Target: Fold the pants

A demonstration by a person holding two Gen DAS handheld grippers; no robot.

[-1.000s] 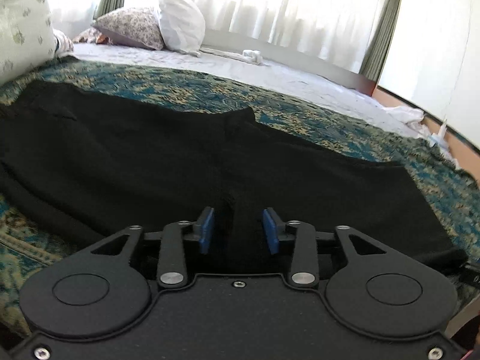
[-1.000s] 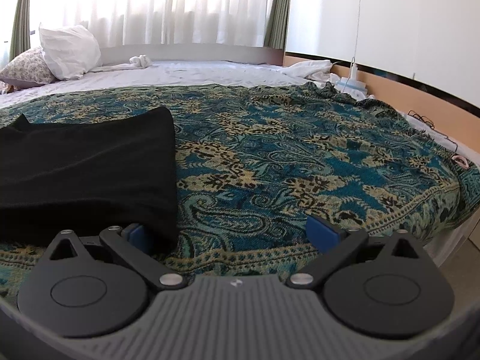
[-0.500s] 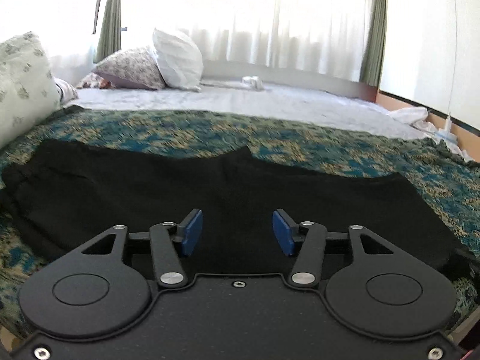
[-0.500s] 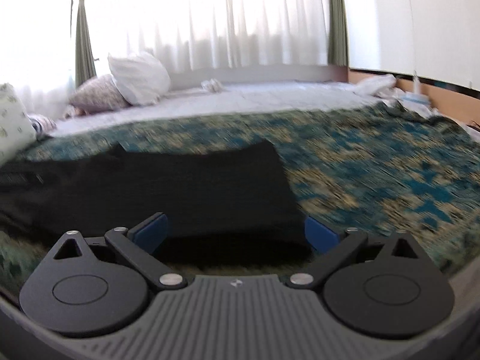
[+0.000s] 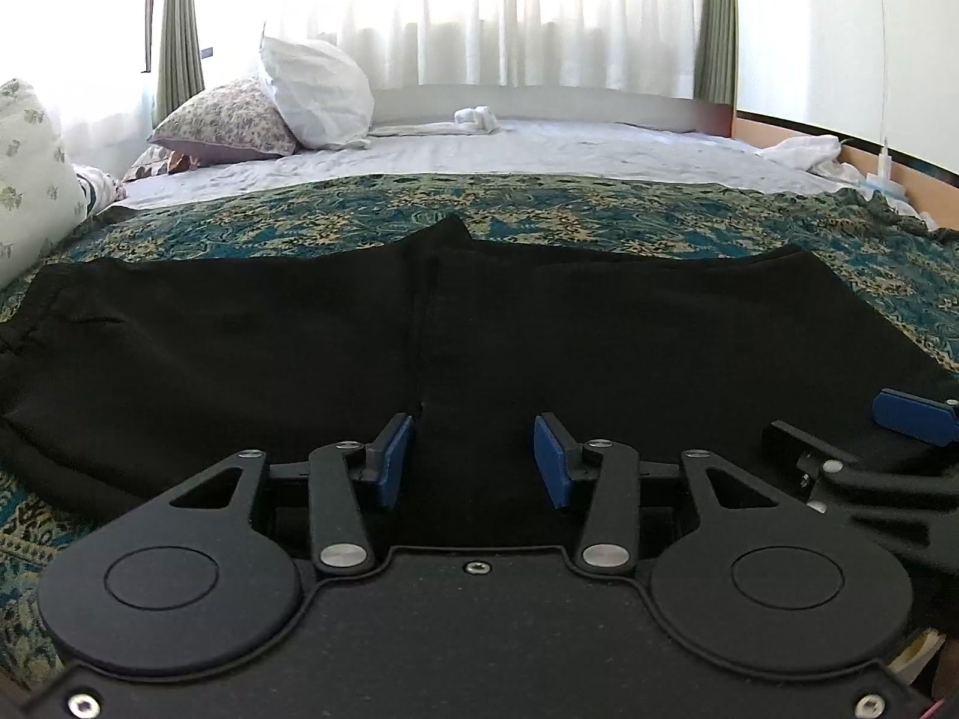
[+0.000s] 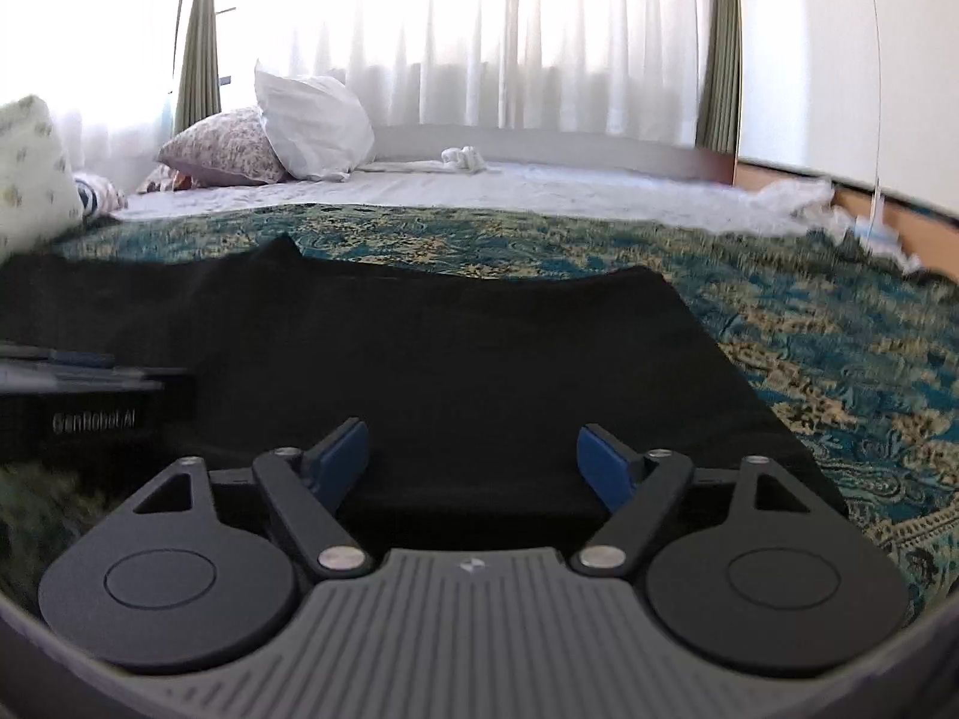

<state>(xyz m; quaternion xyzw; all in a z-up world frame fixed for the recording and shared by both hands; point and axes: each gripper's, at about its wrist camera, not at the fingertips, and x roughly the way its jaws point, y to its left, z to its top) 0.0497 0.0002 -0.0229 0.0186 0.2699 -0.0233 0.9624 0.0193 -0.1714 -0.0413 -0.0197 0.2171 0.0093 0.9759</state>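
left wrist view: black pants [image 5: 299, 347] lie spread flat across a teal and gold paisley bedspread [image 5: 539, 210], folded lengthwise, with a soft vertical crease running up the middle towards a small peak at the far edge. the cloth looks matte and slightly fuzzy. the left gripper [image 5: 473, 458] hovers over the near edge of the pants with its blue pads apart, gripping nothing. at the right edge the right gripper [image 5: 899, 437] shows one blue pad above the same fabric. beyond the bedspread is a pale, wrinkled sheet [image 5: 539, 150], a crumpled white pillow [image 5: 314, 93] and a flowered pillow [image 5: 228, 120] leaning together.

right wrist view: the right gripper [image 6: 473, 464] is over the right end of the pants [image 6: 449, 347], its jaws closing, blue pads apart with dark cloth seen between them but not pinched. the pants' end forms a straight slanted edge against the patterned bedspread [image 6: 809, 329]. the left gripper's black body [image 6: 90, 413] sits at the left edge, blurred.
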